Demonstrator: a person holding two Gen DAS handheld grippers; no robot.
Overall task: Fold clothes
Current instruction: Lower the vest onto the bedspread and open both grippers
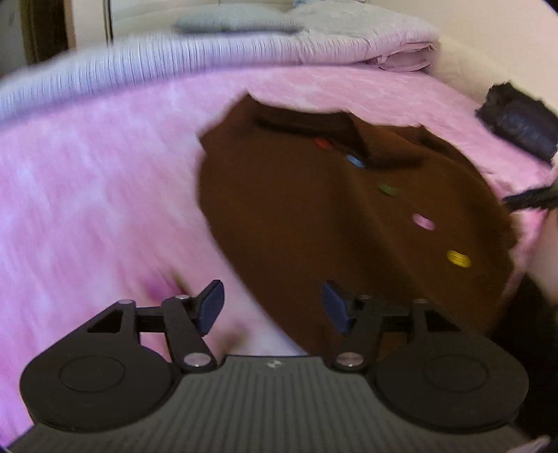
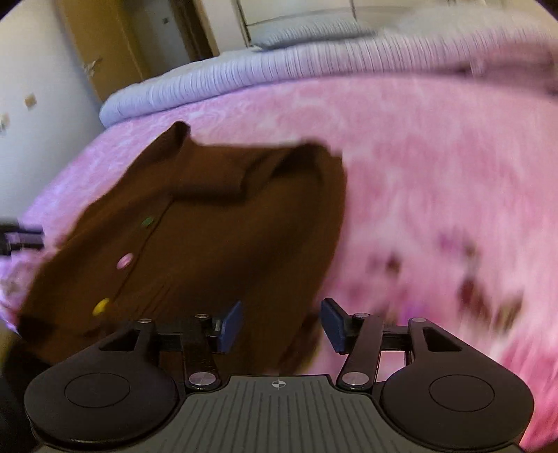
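A brown cardigan with a row of coloured buttons lies on the pink bedspread. It also shows in the right wrist view, with its sides folded inward. My left gripper is open and empty, just above the cardigan's near left edge. My right gripper is open and empty, over the cardigan's near right edge. Both views are blurred by motion.
A pale ribbed blanket runs across the far side of the bed, with a grey pillow behind it. A dark furry item lies at the right edge. A wooden door and wall stand at the left.
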